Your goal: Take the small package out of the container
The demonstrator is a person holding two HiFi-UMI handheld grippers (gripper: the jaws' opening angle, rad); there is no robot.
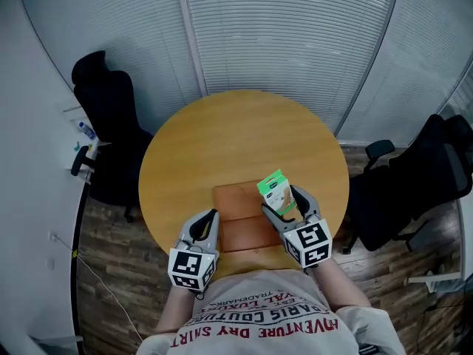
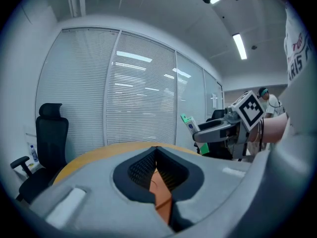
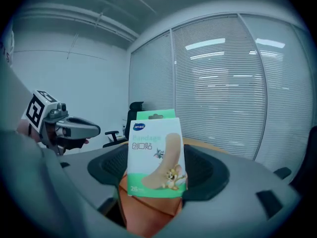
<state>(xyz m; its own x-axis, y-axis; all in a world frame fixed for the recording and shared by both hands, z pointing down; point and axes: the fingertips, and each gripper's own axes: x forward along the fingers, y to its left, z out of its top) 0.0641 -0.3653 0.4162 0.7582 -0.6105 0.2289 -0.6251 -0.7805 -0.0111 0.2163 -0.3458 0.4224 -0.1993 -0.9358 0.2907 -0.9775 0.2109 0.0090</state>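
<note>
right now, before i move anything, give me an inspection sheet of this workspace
surface: round wooden table, bare apart from the job's things.
job's things: small package, a green and white bandage box, held above the flat brown container, which lies at the table's near edge.
clutter: nothing seen on the table.
grippers: right gripper shut on the small package; left gripper shut with nothing between its jaws, at the container's left edge.
cables: thin cable on the floor at the left.
surroundings: black office chairs on both sides, window blinds behind, wood floor.
</note>
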